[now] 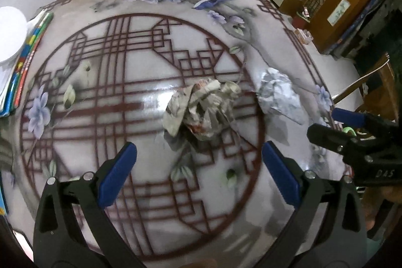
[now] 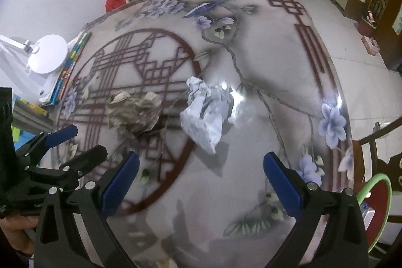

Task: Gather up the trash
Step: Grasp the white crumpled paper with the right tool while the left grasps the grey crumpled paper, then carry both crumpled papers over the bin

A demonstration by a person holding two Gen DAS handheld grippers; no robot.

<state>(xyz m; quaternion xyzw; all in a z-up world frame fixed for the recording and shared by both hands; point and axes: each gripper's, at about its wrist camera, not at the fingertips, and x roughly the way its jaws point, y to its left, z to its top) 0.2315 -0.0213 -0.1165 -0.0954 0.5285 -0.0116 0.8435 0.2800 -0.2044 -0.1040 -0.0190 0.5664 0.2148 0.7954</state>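
Crumpled grey-brown paper wad (image 1: 201, 109) and crumpled pale-blue paper wad (image 2: 204, 112) lay near each other mid-table; left gripper (image 1: 198, 167) and right gripper (image 2: 201, 175) both spread wide, empty, short of them; approach step, closing on wads looked next

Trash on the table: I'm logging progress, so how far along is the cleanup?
Nothing looks collected yet. Both tongs, left and right, are open and empty above the table. The greyish crumpled paper wad and the bluish-white crumpled paper lie apart on it, both left to pick up.
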